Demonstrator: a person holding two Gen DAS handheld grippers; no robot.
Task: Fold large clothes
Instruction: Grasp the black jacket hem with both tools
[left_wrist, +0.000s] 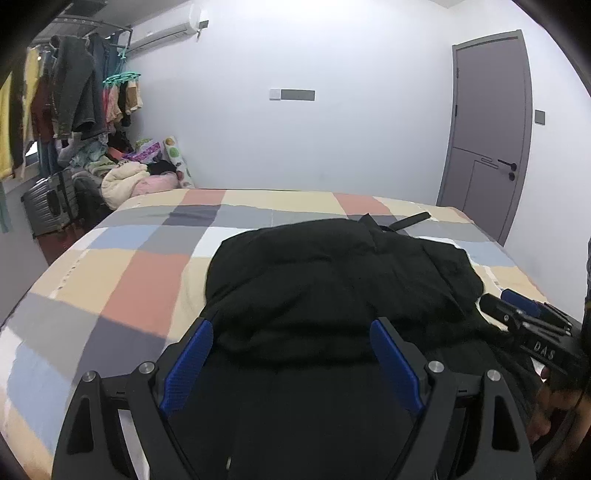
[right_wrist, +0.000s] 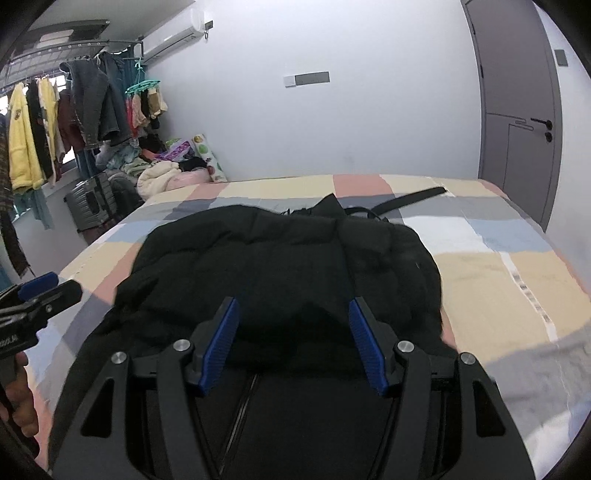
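A large black padded jacket (left_wrist: 332, 280) lies bunched and folded over on the checked bedspread (left_wrist: 122, 280); it also shows in the right wrist view (right_wrist: 280, 266). A black strap (right_wrist: 410, 199) trails from its far edge. My left gripper (left_wrist: 291, 332) is open, hovering over the jacket's near edge with nothing between its blue pads (left_wrist: 192, 365). My right gripper (right_wrist: 293, 314) is open too, above the jacket's near edge, and empty. The right gripper shows at the right in the left wrist view (left_wrist: 517, 306). The left gripper shows at the left in the right wrist view (right_wrist: 44, 288).
The bed fills the foreground; its checked cover (right_wrist: 498, 266) lies bare to the right of the jacket. A clothes rack (right_wrist: 74, 110), a suitcase (right_wrist: 92, 203) and a pile of laundry (right_wrist: 162, 173) stand at the back left. A grey door (left_wrist: 484, 140) is at the right.
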